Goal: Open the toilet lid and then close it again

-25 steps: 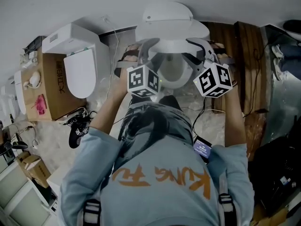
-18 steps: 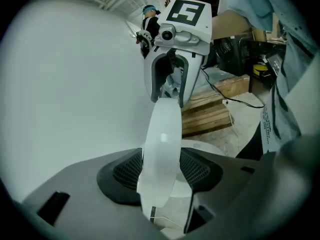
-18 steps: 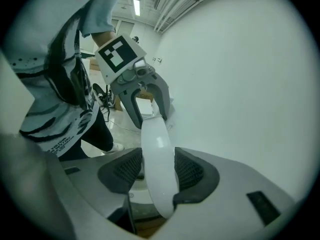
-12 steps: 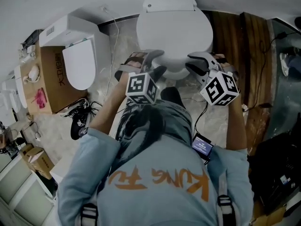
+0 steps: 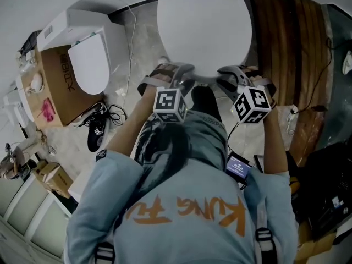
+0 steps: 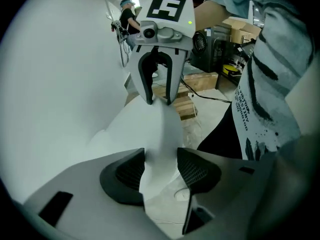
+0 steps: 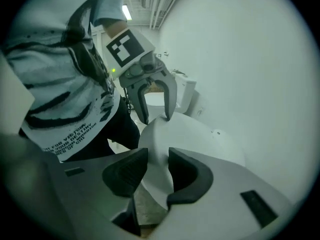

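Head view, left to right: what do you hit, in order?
Cardboard box → second toilet → left gripper → right gripper → wooden boards. Both grippers' fingers are closing with the toilet lid rim between them.

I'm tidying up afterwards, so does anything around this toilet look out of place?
Yes. At left a second toilet stands askew beside a cardboard box, and a black cable tangle lies on the floor before it. The lid looks undamaged.
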